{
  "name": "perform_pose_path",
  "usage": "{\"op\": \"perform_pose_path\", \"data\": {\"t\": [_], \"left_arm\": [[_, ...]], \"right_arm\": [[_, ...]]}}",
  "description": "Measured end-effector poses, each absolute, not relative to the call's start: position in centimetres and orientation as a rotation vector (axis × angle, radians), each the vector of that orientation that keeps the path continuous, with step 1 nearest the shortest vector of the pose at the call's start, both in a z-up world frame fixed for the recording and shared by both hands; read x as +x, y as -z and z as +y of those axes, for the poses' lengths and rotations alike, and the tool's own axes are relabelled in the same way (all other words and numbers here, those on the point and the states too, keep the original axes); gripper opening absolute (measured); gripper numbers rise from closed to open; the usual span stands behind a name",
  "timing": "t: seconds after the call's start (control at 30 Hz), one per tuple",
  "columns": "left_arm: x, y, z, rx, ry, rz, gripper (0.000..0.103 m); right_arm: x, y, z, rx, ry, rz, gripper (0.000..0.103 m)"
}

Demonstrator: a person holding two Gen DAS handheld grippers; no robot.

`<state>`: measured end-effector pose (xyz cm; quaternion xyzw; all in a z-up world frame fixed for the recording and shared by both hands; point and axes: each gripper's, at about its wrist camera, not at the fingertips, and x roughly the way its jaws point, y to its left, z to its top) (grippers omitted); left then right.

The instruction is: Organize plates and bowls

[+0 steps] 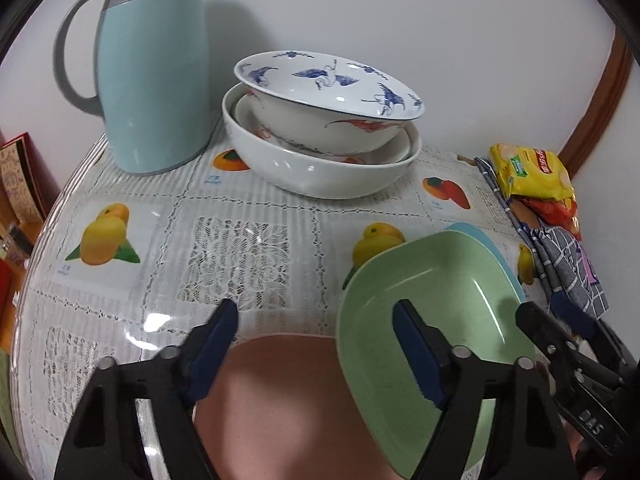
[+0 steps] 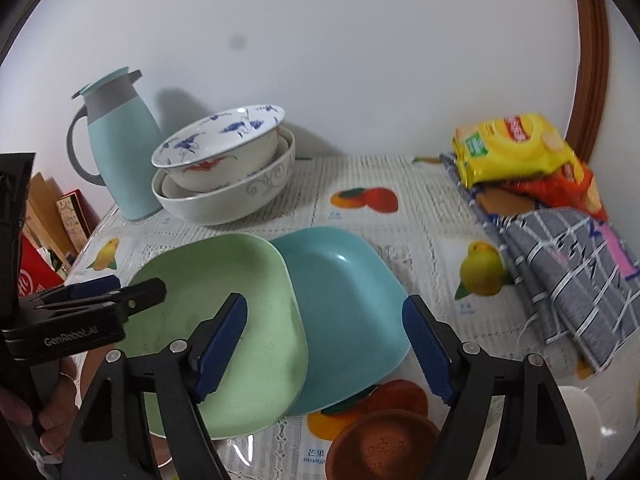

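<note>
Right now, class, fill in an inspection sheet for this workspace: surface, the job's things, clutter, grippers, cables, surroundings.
Surface: table under a fruit-print lace cover.
Job's things: green plate overlapping the blue plate; pink plate near the left gripper; crane-pattern bowl tilted inside the white bowl; brown dish at the near edge.
Clutter: thermos jug, snack packets, checked cloth.
Grippers: left gripper open above the pink and green plates; right gripper open above the green and blue plates; neither holds anything.
Cables: nothing seen.
Surroundings: white wall, boxes beside the table.
</note>
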<state>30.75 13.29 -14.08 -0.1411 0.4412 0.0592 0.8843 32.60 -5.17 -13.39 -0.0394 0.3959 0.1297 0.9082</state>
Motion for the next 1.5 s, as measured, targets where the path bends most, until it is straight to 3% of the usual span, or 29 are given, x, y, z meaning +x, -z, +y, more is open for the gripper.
{"op": "perform_pose_path", "data": {"t": [0.2,0.3,0.37,0.4,0.5,0.57,0.9,1.5], "left_arm": [[30.3,14.4,12.5,-0.279,-0.098,0.928,0.054],[30.3,14.5,12.0,-0.268,-0.086,0.932,0.037],[30.2,14.5,11.8,-0.270,-0.085,0.929,0.031],[30.2,14.5,11.7,-0.271,-0.079,0.931,0.022],[30.0,14.5,11.3,-0.281,-0.051,0.934,0.014],[30.0,14.5,10.9,-0.261,-0.060,0.928,0.014],[29.8,14.3,11.8,-0.296,-0.073,0.927,0.011],[27.2,12.2,12.4,-0.281,-0.106,0.867,0.009]], "right_arm": [[33.2,14.9,-4.9,-0.073,-0.269,0.866,0.056],[33.3,15.2,-4.6,-0.077,-0.273,0.886,0.046],[33.3,15.5,-4.3,-0.093,-0.262,0.898,0.042],[33.3,15.6,-4.2,-0.101,-0.261,0.897,0.037],[33.2,15.8,-4.1,-0.096,-0.276,0.897,0.020],[33.1,15.7,-4.0,-0.082,-0.284,0.892,0.014],[33.0,15.3,-4.2,-0.037,-0.309,0.874,0.010],[31.2,13.2,-3.8,-0.004,-0.346,0.798,0.009]]}}
